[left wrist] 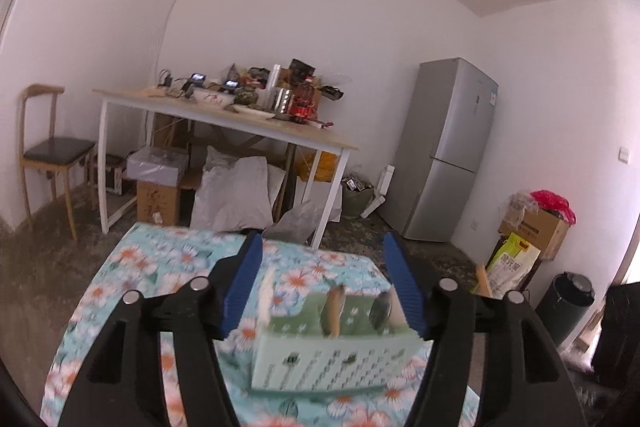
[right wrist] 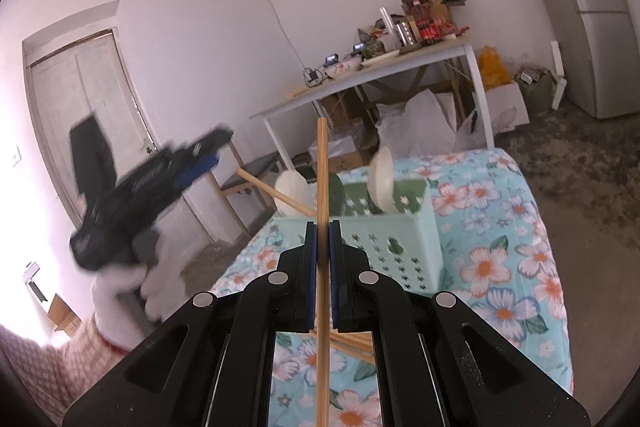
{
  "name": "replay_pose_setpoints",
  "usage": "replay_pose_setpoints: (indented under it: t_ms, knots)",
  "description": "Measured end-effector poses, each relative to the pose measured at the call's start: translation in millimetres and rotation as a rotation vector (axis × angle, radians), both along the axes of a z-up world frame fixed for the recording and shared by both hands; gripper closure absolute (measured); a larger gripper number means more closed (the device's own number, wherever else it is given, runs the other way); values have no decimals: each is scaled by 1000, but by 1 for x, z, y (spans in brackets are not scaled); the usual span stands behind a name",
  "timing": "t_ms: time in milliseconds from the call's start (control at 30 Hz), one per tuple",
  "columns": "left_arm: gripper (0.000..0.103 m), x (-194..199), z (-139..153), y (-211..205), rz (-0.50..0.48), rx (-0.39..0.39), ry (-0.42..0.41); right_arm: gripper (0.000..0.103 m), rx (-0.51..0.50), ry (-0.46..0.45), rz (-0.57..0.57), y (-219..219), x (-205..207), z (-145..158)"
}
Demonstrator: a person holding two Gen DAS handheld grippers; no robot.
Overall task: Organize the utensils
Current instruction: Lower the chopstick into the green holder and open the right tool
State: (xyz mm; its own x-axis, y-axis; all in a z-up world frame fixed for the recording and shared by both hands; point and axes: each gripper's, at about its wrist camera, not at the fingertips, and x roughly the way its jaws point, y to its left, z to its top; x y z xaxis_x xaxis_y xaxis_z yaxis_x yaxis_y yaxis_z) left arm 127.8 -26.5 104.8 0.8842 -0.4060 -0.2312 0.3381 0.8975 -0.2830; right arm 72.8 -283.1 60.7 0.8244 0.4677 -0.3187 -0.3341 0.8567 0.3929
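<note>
While right gripper (right wrist: 322,239) fingers clamp a chopstick (right wrist: 322,163) and left gripper (left wrist: 328,291) fingers gape empty, the stick may, seemingly, snag the caddy (right wrist: 394,247) rim near the table's far edge.

1 holder (right wrist: 394,243) | 2 white spoons (right wrist: 380,183) | 1 chopstick (right wrist: 322,187) | 2 grippers (right wrist: 322,239)

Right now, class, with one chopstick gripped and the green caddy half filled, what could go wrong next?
1. The right gripper pinches the chopstick partway along, so its long free end could swing and miss the caddy.
2. A second chopstick leans out over the caddy's rim and may get knocked off.
3. The light caddy sits on a soft floral cloth; the open left gripper beside it could tip it.
</note>
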Motion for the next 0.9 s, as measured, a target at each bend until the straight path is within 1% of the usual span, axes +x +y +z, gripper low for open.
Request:
replay_pose_setpoints:
  t_ms: [100, 200, 367, 433, 533, 633, 733, 900]
  knots:
    - [40, -18, -14, 17, 10, -19, 38, 99, 9, -21, 14, 4, 9, 10]
    - [39, -33, -36, 30, 16, -19, 95, 99, 3, -44, 22, 11, 26, 22]
    - [39, -52, -79, 49, 23, -37, 211, 99, -12, -72, 30, 27, 68, 42]
    - [39, -58, -90, 54, 20, -42, 240, 99, -8, -81, 22, 32, 88, 48]
    - [39, -67, -99, 60, 18, -28, 243, 99, 1, -95, 0, 37, 115, 55]
    - [39, -69, -100, 66, 23, -15, 235, 99, 3, -107, -42, 41, 140, 58]
    - [39, -67, -102, 73, 39, -7, 231, 99, 0, -110, -90, 42, 158, 55]
    - [39, -59, -111, 87, 74, -22, 258, 99, -41, -110, -193, 44, 182, 46]
